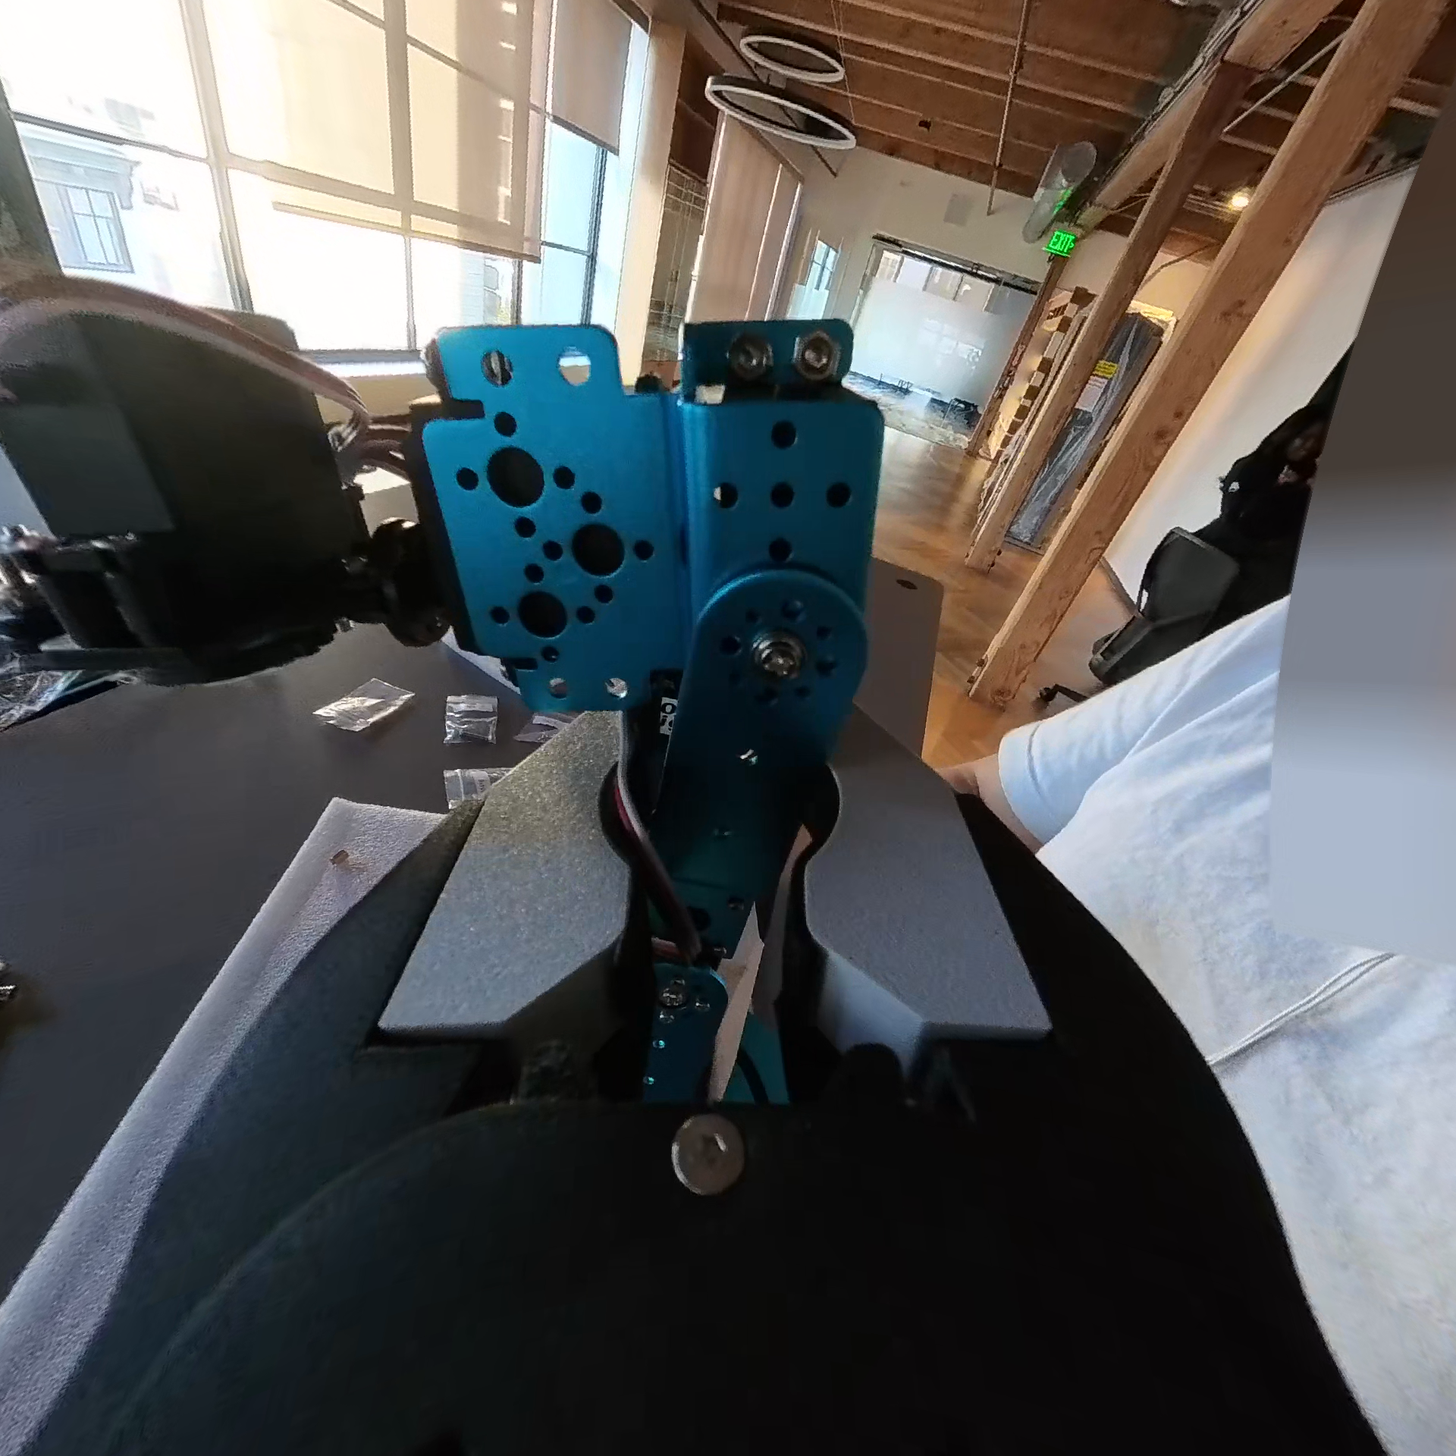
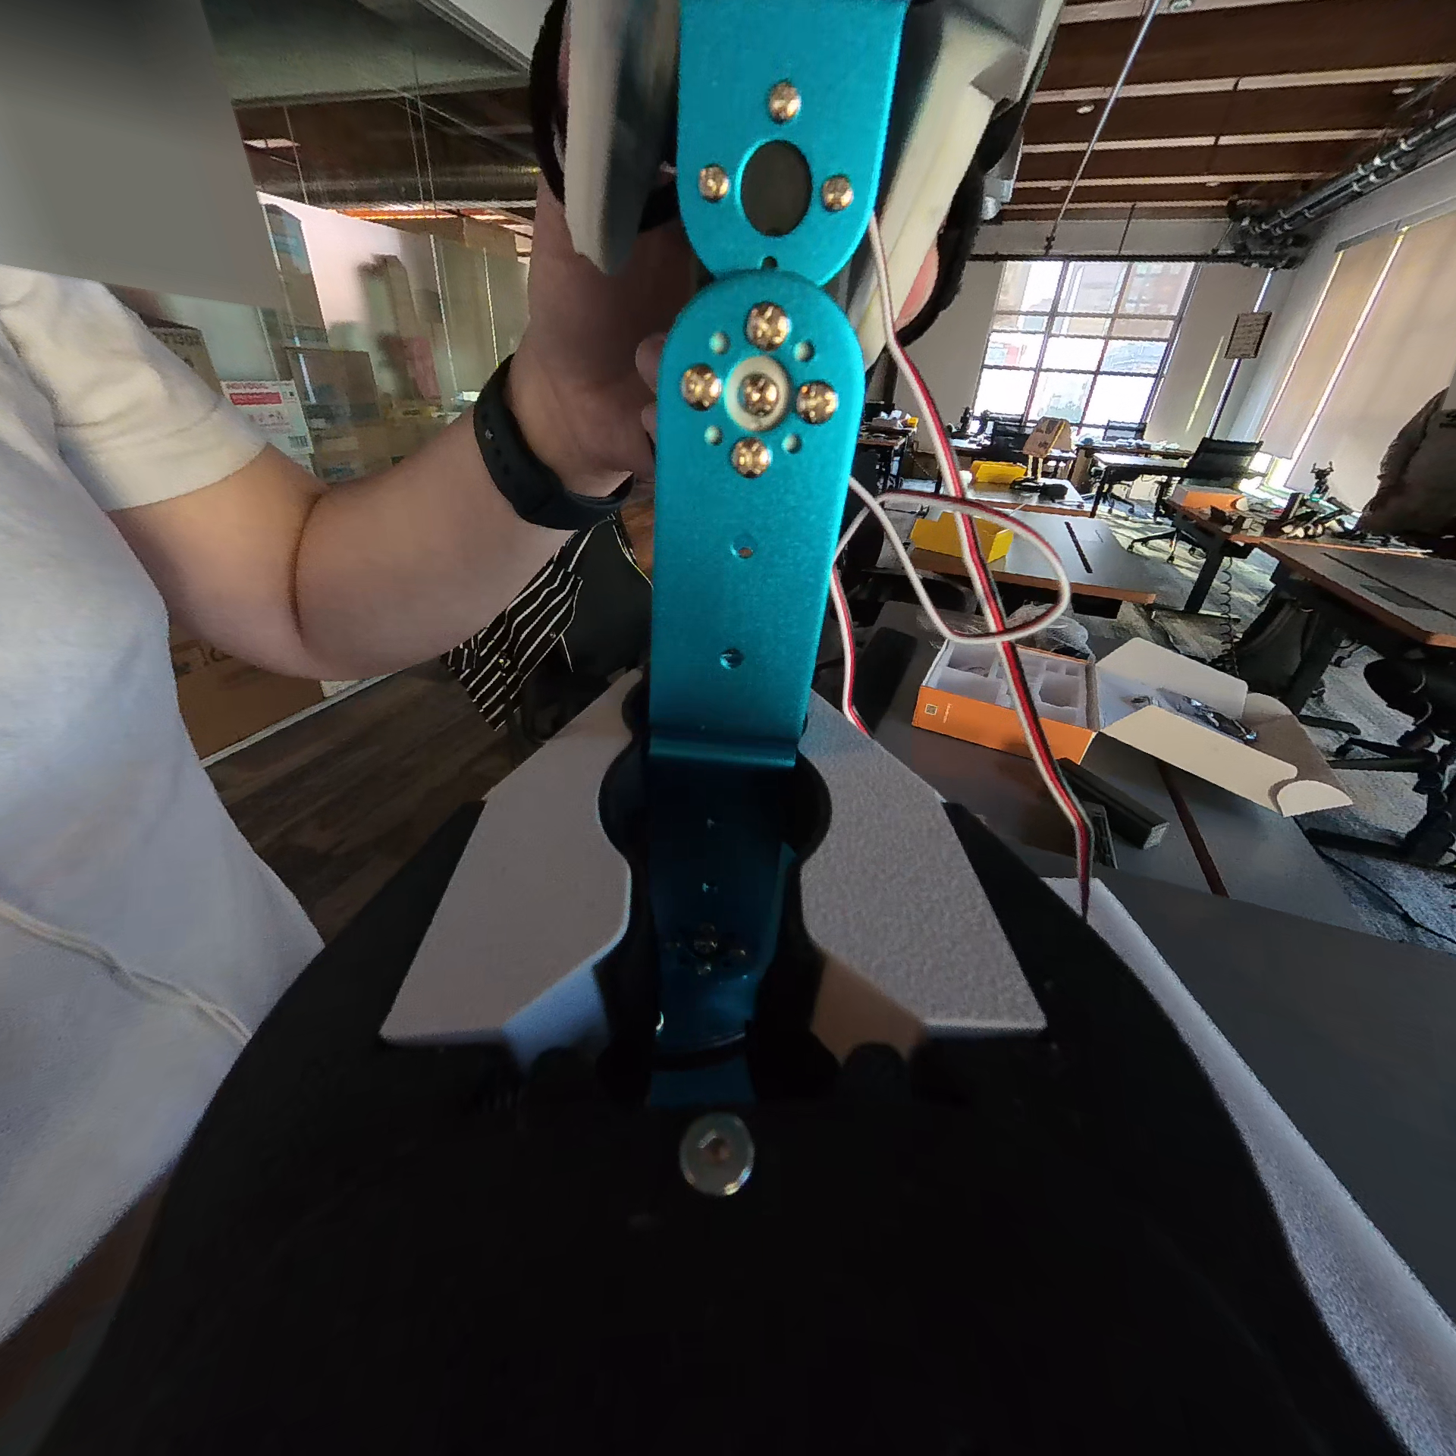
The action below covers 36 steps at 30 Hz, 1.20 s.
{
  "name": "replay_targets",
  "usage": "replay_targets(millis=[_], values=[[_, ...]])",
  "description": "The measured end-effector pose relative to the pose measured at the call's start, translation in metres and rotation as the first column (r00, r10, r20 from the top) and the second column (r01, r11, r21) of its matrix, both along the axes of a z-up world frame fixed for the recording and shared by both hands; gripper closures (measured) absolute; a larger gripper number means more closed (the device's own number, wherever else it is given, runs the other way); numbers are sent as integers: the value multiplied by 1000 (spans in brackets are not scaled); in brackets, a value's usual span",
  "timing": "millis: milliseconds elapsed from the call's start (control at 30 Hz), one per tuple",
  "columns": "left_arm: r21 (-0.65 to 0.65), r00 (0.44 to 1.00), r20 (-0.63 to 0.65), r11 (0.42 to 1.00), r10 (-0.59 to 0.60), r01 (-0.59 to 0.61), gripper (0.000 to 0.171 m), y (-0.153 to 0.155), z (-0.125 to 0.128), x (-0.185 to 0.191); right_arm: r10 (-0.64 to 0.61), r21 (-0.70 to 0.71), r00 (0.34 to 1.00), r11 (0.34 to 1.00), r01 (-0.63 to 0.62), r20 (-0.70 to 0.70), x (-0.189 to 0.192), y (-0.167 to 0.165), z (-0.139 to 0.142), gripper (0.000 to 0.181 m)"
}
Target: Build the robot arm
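My left gripper [image 1: 709, 756] is shut on a link of a blue metal bracket arm [image 1: 756, 677], which stands up between its grey pads [image 1: 512, 890]. A blue perforated plate [image 1: 544, 536] tops the arm, and a blurred black part with wires [image 1: 181, 488] joins it on the left. My right gripper [image 2: 725, 709] is shut on a blue link with brass screws [image 2: 748, 488] of the same arm. The left gripper's grey fingers [image 2: 607, 134], in a person's hand [image 2: 583, 378], hold the arm's far end at the top of the right wrist view. Red, white and black servo wires [image 2: 985, 551] hang loose on the right.
Small clear bags of screws [image 1: 362, 701] and a white foam sheet [image 1: 339, 851] lie on the dark table [image 1: 157, 827]. A person in a white shirt [image 1: 1142, 827] stands close. An open orange parts box [image 2: 1008, 701] lies on the table [image 2: 1261, 985]; desks and chairs stand behind. Some 12 cm of space lies between my two pairs of fingers.
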<state>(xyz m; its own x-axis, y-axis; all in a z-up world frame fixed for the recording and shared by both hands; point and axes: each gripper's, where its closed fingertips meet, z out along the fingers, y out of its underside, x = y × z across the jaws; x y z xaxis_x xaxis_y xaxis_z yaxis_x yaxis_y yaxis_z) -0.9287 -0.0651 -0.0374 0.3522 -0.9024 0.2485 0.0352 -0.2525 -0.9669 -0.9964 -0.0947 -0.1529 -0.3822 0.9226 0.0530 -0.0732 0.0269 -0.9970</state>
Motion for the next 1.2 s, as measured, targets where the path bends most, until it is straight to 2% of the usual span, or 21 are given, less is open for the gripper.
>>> replay_targets(millis=[367,467,667,800,867,967,1100,1200], values=[[-3,999,-8,999,-36,36,137,-21,-2,-5,-20,38,999,999,19,26,-2,-9,-3,155],[-10,999,0,999,-36,36,125,-29,2,-10,-21,38,999,999,20,25,-2,-10,-3,155],[-6,999,-17,1000,-28,28,124,-31,2,-17,-28,39,999,999,27,31,-2,-9,-3,155],[-15,999,-31,1000,12,-13,113,-35,6,-23,-28,33,999,999,27,31,-2,-10,-3,155],[18,997,-30,998,67,-66,113,-35,11,-31,-31,31,999,999,30,33,-2,-9,-3,155],[25,995,-59,997,78,-76,116,-32,12,-33,-25,34,999,999,23,46,-1,-9,-3,153],[-29,997,-53,998,50,-52,113,-27,14,-33,44,-39,995,998,-41,86,3,-15,-2,135],[-3,994,-61,995,94,-95,122,-26,11,-35,58,-63,993,997,-51,104,3,-16,-2,133]])
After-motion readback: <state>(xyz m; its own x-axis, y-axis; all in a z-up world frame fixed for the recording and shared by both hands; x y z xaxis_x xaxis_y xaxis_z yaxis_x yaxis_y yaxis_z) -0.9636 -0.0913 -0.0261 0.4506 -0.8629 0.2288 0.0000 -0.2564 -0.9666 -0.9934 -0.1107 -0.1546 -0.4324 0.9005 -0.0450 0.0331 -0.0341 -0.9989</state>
